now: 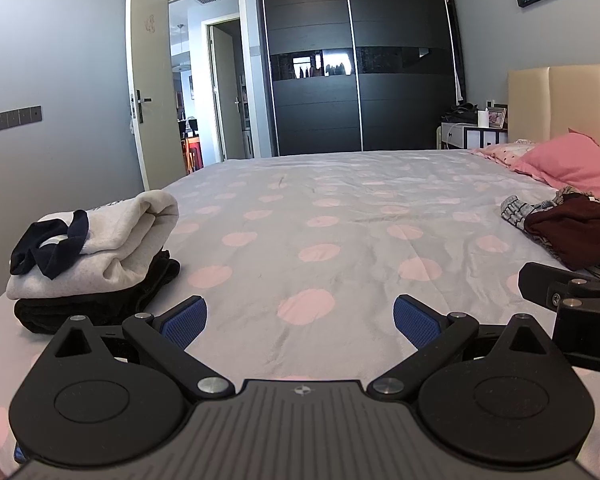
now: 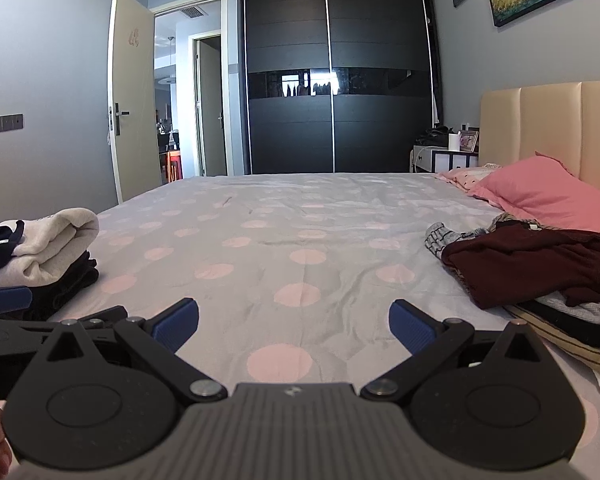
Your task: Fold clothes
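At nine o'clock a folded stack (image 1: 96,256) sits on the bed (image 1: 300,216): a grey sweater over a black garment. The left gripper (image 1: 300,320) hovers level over the dotted sheet, its blue pads (image 1: 184,322) wide apart and holding nothing. The right gripper (image 2: 294,322) hovers just beside it, equally spread and empty. At three o'clock lies an unfolded heap (image 2: 540,272), a maroon top uppermost, near the pink pillow (image 2: 540,196).
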Motion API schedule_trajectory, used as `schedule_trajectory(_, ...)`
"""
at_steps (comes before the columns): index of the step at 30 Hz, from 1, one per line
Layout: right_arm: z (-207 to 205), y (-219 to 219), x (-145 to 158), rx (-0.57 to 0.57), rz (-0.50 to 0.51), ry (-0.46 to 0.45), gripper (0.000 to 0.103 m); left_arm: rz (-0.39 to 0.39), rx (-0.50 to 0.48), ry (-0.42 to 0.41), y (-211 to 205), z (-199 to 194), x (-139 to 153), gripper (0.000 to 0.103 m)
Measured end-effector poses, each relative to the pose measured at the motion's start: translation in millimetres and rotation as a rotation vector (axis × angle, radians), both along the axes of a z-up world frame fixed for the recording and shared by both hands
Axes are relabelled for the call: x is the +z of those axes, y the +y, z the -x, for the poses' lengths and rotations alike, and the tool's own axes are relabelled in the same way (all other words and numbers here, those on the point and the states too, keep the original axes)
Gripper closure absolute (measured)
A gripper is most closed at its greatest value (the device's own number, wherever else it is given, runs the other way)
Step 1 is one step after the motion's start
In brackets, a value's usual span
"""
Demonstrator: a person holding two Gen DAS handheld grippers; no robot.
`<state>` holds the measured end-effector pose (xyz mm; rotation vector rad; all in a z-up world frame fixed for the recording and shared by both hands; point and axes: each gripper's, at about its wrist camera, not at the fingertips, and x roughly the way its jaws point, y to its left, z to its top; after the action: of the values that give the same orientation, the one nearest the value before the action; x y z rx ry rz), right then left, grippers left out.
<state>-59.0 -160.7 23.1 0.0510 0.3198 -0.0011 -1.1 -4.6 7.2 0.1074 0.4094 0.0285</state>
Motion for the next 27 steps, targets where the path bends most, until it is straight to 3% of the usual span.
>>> schedule_trajectory(9,3.1,0.7,3.3,0.000,0.008,-0.027,0.001,0.004,0.006,-0.003,-3.3,2.7,1.9,0.001)
schedule_trajectory(16,4.1,-0.1,5.1,0.005,-0.001,-0.036,0.001,0.053,-0.002,0.006,-0.8,2.9,2.3,0.001)
schedule_trajectory(27,2.6,2.2,5.3,0.003,-0.001,-0.037,0.001,0.045,-0.011,0.004,-2.0,3.4,3.0,0.001)
